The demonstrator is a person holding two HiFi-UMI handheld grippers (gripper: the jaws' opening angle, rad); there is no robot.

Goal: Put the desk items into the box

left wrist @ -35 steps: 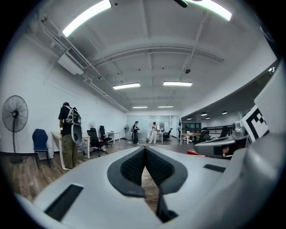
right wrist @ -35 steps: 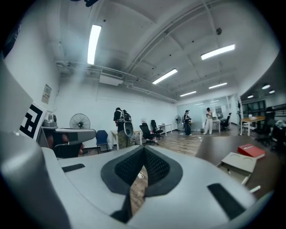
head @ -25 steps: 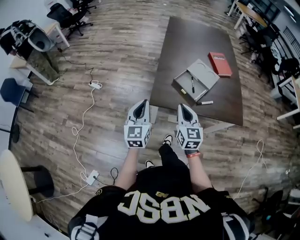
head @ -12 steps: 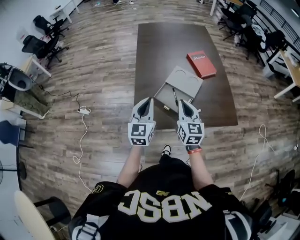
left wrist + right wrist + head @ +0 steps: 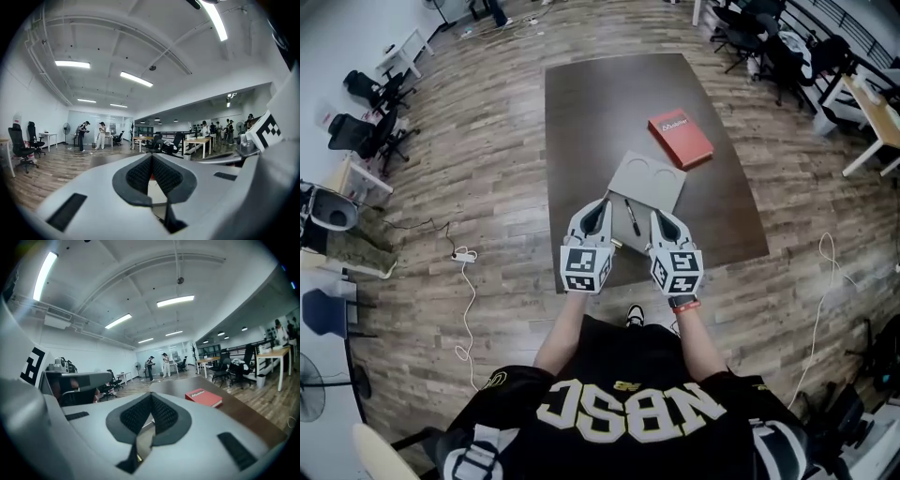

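A dark brown desk (image 5: 591, 122) carries an open grey box (image 5: 649, 183) with its lid folded back, a black pen (image 5: 632, 217) lying in or at it, and a red book (image 5: 680, 138) further back; the red book (image 5: 203, 397) also shows in the right gripper view. A small yellowish item (image 5: 617, 246) lies near the desk's front edge. My left gripper (image 5: 600, 205) and right gripper (image 5: 656, 217) hover side by side over the desk's near edge, just short of the box. Both are shut and hold nothing.
Wood floor surrounds the desk. A white power strip with cable (image 5: 463, 254) lies on the floor at left. Office chairs (image 5: 356, 131) stand far left, more desks and chairs (image 5: 787, 47) at the back right. People stand far off (image 5: 91, 136).
The person has walked up to the desk; it has come nearer and more central. Both grippers now reach over its near edge, next to the box. Both stay shut.
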